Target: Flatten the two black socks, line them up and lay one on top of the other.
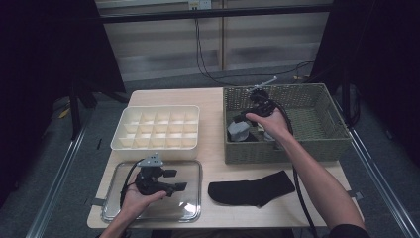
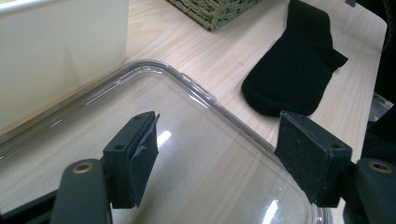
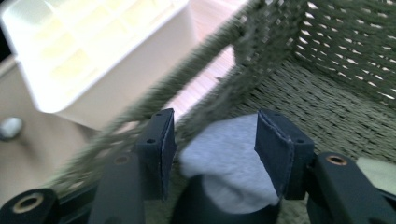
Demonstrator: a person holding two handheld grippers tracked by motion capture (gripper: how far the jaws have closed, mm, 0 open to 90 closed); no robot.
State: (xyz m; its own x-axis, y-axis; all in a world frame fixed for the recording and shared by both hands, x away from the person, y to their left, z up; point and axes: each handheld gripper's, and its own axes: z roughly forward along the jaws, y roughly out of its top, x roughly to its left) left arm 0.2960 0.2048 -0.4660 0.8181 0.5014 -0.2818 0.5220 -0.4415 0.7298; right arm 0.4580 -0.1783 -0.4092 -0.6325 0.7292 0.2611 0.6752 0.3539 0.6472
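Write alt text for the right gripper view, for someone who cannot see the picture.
The right gripper reaches into a woven green basket, its two black jaws standing open on either side of a rolled grey sock that lies on the basket's floor. Beyond the basket's blurred rim, a white divided organizer box sits on the wooden table.

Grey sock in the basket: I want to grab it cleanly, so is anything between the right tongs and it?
Nothing visible. The right tongs are inside the wicker basket, jaws apart on either side of the grey sock, with a dark item just beneath it. The basket wall stands off to the side.
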